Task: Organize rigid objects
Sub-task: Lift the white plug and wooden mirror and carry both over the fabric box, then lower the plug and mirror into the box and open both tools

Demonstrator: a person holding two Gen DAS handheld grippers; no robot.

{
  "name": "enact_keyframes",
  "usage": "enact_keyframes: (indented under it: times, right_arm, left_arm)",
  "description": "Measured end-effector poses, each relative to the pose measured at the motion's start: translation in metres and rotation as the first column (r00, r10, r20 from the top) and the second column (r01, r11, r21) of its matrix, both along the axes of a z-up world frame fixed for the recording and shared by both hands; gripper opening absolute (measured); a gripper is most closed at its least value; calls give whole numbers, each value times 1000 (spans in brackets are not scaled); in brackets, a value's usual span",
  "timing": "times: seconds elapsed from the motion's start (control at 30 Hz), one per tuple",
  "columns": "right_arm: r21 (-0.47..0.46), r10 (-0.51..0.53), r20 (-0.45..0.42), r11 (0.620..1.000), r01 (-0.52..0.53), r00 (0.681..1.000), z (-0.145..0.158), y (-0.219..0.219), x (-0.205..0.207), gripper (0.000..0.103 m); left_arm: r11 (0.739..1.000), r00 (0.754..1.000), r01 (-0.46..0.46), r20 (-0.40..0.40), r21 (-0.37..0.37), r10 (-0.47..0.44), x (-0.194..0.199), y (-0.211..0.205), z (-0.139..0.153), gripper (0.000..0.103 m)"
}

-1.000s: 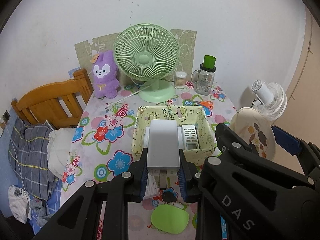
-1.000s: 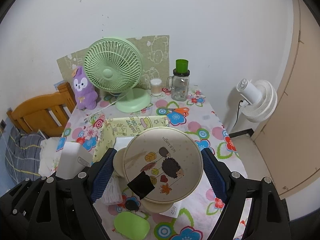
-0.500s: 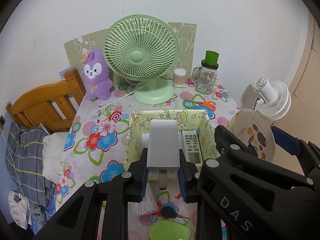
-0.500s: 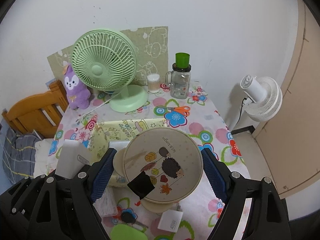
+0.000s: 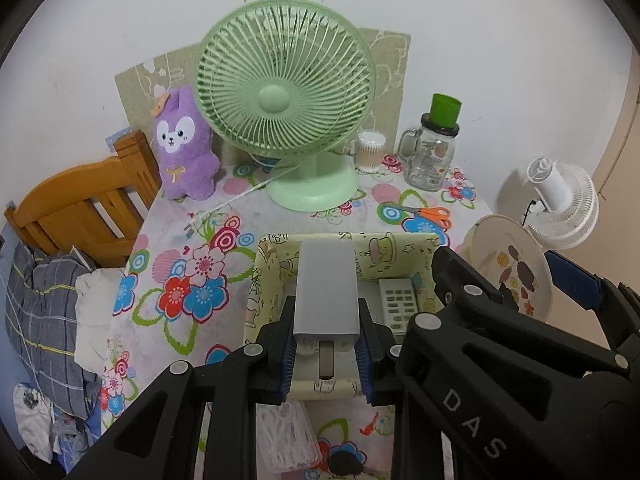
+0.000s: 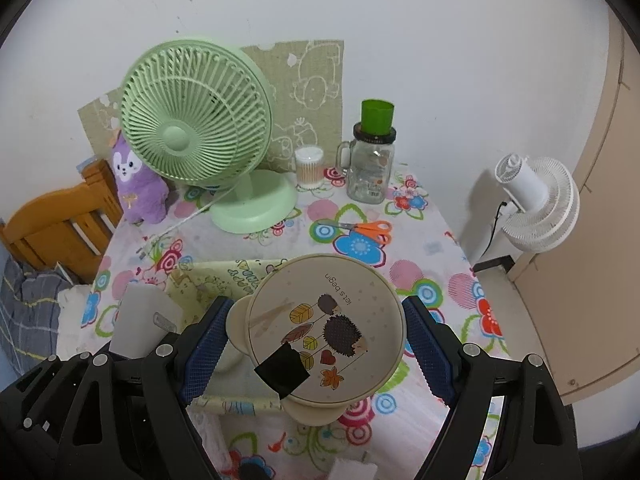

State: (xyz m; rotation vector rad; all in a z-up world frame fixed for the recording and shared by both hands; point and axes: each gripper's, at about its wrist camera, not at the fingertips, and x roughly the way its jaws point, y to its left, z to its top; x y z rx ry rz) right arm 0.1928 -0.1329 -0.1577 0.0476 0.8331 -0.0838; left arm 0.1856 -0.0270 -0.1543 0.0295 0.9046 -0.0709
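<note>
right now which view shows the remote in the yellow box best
The left wrist view. There the remote lies in the yellow box, its white keypad plainly visible beside the grey block held by the left gripper. In the right wrist view the round hedgehog lid covers that part of the box, so no remote shows.

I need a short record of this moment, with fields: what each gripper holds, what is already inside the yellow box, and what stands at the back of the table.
left gripper: shut on grey power bank, over the box
right gripper: shut on round container with hedgehog lid
yellow fabric box: holds a white remote control
back of table: green fan, purple plush toy, cotton swab jar, glass mug jar
loose on cloth: orange scissors
</note>
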Motion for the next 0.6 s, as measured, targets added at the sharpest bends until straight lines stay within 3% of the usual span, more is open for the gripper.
enact_keyframes:
  times: [0.6]
  right_arm:
    - [56,20,-104,998,-14,994,-61,2,64,86]
  left_arm:
    - [999,997,25,-74,-24,-27,55,5,-55,25]
